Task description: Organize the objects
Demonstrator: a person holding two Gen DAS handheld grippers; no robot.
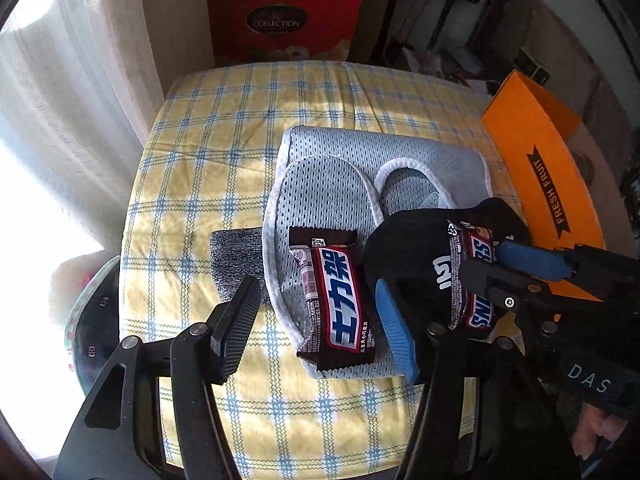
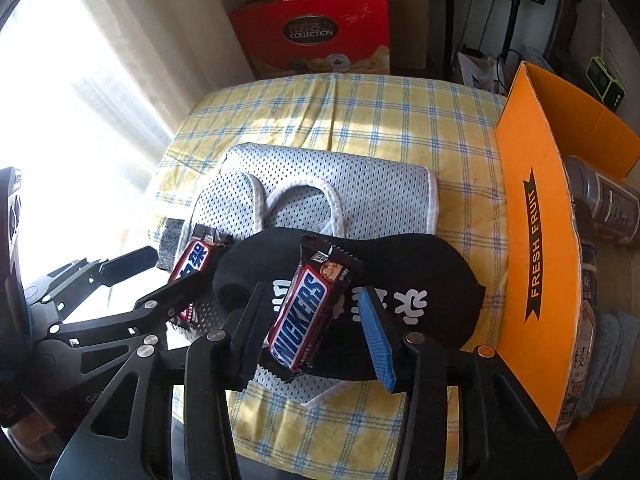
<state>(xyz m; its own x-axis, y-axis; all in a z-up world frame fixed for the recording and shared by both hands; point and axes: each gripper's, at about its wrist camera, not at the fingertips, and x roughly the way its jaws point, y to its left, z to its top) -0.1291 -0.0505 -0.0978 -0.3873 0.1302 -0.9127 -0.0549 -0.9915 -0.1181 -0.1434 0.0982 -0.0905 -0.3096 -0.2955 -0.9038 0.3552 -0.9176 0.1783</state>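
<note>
I saw a yellow-and-blue checked cloth (image 2: 380,128), a grey mesh slipper (image 1: 320,192), a black sock (image 2: 420,280) with white marks, brown-red-blue Snickers bars (image 2: 304,308), and an orange box (image 2: 536,240).

Two brown Snickers bars (image 1: 334,300) (image 2: 304,312) — one on slipper (image 1: 304,200), one on black sock (image 2: 400,264).

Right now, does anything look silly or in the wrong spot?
Yes. One Snickers bar lies on a grey mesh slipper, and another Snickers bar lies on a black sock. Candy on footwear looks out of place.
</note>
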